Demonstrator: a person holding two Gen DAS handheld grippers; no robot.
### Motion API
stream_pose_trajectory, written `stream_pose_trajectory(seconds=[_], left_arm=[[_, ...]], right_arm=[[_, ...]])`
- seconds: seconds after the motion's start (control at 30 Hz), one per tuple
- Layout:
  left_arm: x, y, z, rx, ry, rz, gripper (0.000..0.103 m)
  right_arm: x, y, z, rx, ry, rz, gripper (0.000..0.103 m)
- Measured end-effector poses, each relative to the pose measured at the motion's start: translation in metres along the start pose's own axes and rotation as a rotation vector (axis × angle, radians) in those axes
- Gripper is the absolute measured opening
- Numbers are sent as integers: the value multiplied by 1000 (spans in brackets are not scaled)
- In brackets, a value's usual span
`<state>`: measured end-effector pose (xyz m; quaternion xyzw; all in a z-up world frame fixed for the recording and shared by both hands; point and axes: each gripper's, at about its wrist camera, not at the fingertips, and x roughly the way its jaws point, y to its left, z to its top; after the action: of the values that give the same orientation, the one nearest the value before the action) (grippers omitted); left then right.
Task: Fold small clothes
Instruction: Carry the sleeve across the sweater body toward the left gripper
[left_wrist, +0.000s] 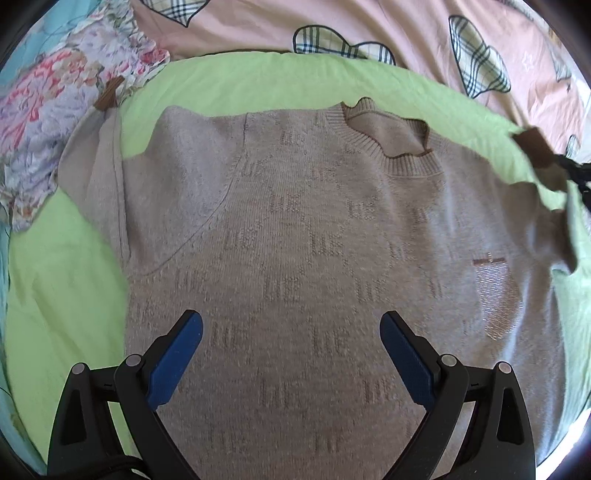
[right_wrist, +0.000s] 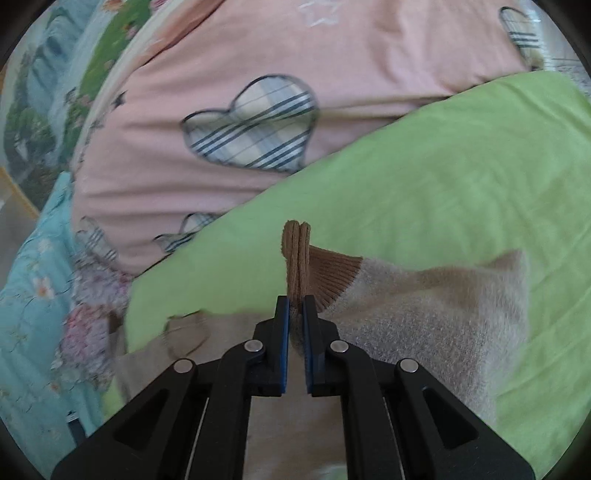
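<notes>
Pinching the brown ribbed cuff (right_wrist: 297, 258) of a sleeve (right_wrist: 436, 295), the right tongs (right_wrist: 295, 306) are pressed together and hold it lifted above the green sheet (right_wrist: 424, 192). The left tongs (left_wrist: 291, 325) are spread wide over the body of the beige sweater (left_wrist: 295, 221), gripping nothing. The sweater lies face up and mostly flat on the green sheet, its collar (left_wrist: 384, 147) toward a pink quilt (left_wrist: 258, 26) with plaid hearts.

Home bedroom: pink heart-print duvet (right_wrist: 229, 122), floral bedding (left_wrist: 55, 122), green sheet (right_wrist: 424, 177) on bed.
</notes>
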<state>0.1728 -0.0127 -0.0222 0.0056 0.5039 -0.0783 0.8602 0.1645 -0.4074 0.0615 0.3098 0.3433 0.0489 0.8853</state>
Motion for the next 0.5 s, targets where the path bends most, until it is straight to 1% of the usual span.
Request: stream_pose_trajectory(seconds=[0.1, 0.17, 0.23, 0.4, 0.5], left_arm=[[-3, 11, -3, -45, -1, -83, 97], [-5, 22, -6, -88, 4, -142, 97], [-8, 32, -8, -118, -2, -176, 97], [-16, 50, -14, -142, -34, -214, 97], [-16, 58, -13, -160, -40, -247, 97]], right_arm=[[44, 47, -34, -12, 97, 143, 8], [71, 75, -58, -21, 155, 207, 8], [99, 102, -79, -18, 213, 265, 8], [146, 147, -124, -24, 321, 344, 8], [160, 157, -137, -21, 363, 367, 8]])
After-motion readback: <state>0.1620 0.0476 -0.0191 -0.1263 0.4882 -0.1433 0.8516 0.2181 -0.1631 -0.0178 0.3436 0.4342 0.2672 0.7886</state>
